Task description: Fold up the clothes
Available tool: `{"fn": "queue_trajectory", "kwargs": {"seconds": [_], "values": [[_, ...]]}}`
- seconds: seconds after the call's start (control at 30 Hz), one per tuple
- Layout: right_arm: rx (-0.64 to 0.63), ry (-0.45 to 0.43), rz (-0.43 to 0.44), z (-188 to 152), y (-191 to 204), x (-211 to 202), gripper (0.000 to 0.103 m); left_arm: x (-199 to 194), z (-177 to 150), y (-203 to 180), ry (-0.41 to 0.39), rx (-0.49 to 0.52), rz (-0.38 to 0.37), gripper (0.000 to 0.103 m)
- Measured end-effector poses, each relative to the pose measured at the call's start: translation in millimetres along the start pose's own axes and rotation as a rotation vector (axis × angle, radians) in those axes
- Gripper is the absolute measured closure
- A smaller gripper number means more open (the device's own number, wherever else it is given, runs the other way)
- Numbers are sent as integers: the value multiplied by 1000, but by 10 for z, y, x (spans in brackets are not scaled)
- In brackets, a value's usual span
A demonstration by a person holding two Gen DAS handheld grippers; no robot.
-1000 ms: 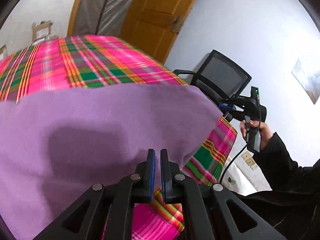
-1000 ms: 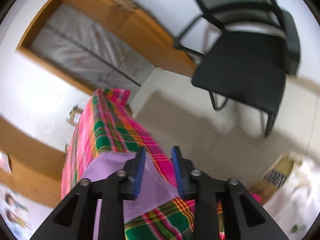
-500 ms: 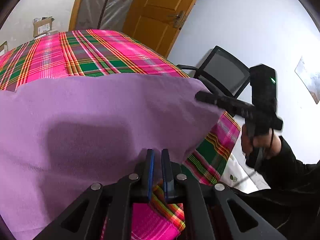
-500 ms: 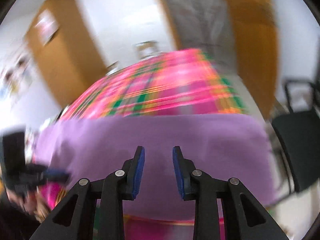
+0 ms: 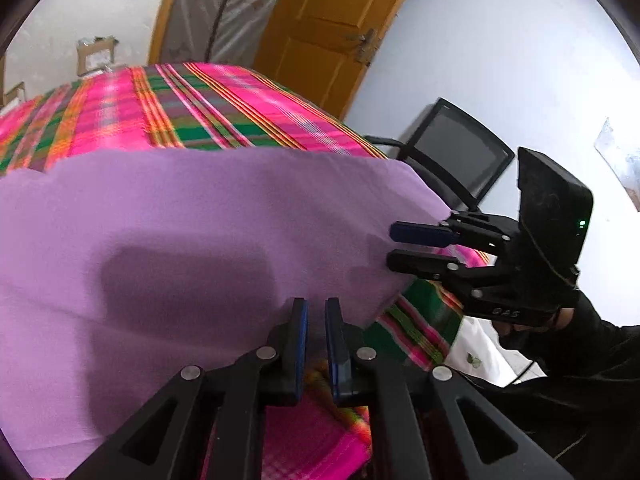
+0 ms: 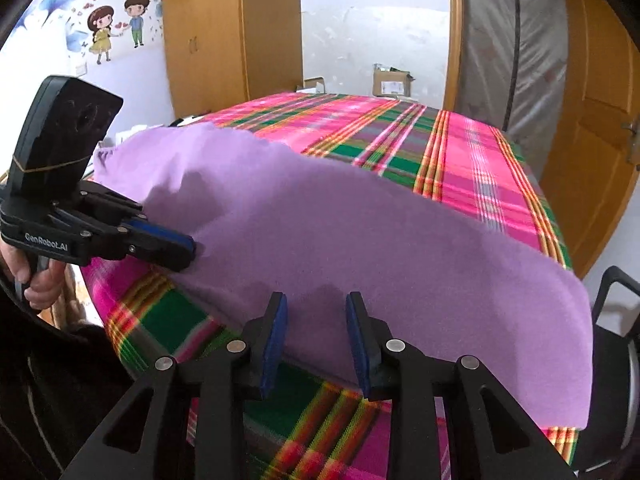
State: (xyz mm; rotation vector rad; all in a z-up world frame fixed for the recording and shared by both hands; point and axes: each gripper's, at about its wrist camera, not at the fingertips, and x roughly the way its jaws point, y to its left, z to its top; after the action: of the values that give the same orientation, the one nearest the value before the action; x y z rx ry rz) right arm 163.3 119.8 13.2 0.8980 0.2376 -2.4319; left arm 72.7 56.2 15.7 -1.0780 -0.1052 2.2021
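Right wrist: smooth purple cloth [image 6: 360, 240]

My cloth [image 5: 180, 232] is plain purple. The table cover [image 6: 460, 152] is pink, green and orange plaid; my pads [image 6: 274, 340] are blue.

The left wrist camera sits just behind the left gripper [image 5: 316, 312]. It looks low and close over the near edge of the bed [image 5: 224, 108], toward the orange door [image 5: 332, 24] and the black chair [image 5: 452, 152]. The right wrist camera sits just behind the right gripper [image 6: 316, 312]. It looks across the bed [image 6: 360, 128] from the near right corner, toward the cupboard [image 6: 224, 32]. Both see the purple cloth [image 5: 180, 232] [image 6: 360, 240] and the far boxes. Each view also shows the other gripper, the right gripper [image 5: 416, 246] and the left gripper [image 6: 176, 248].
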Motion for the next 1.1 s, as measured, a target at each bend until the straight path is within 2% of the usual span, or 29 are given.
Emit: {"fn": "queue_trajectory", "kwargs": {"seconds": [0.1, 0.2, 0.37, 0.57, 0.73, 0.93, 1.0, 1.1], "values": [[-4, 10, -5, 51, 24, 65, 71, -84, -14, 138, -19, -34, 33, 94], [0, 63, 3, 83, 0, 151, 71, -139, -91, 300, -16, -80, 39, 94], [62, 41, 19, 273, -127, 165, 71, -359, -149, 430, -60, -100, 85, 94], [73, 10, 56, 546, -69, 284, 71, -710, -193, 862, -123, -192, 230, 93], [42, 94, 48, 576, 47, 540, 71, -1063, -412, 1313, -147, -319, 364, 92], [21, 73, 72, 782, 116, 610, 71, -1613, -660, 1794, -235, -457, 508, 87], [6, 59, 89, 893, 178, 655, 71, -1695, -736, 1945, -239, -499, 532, 87], [-24, 57, 152, 1146, 349, 795, 71, -1761, -844, 2060, -258, -534, 516, 89]]}}
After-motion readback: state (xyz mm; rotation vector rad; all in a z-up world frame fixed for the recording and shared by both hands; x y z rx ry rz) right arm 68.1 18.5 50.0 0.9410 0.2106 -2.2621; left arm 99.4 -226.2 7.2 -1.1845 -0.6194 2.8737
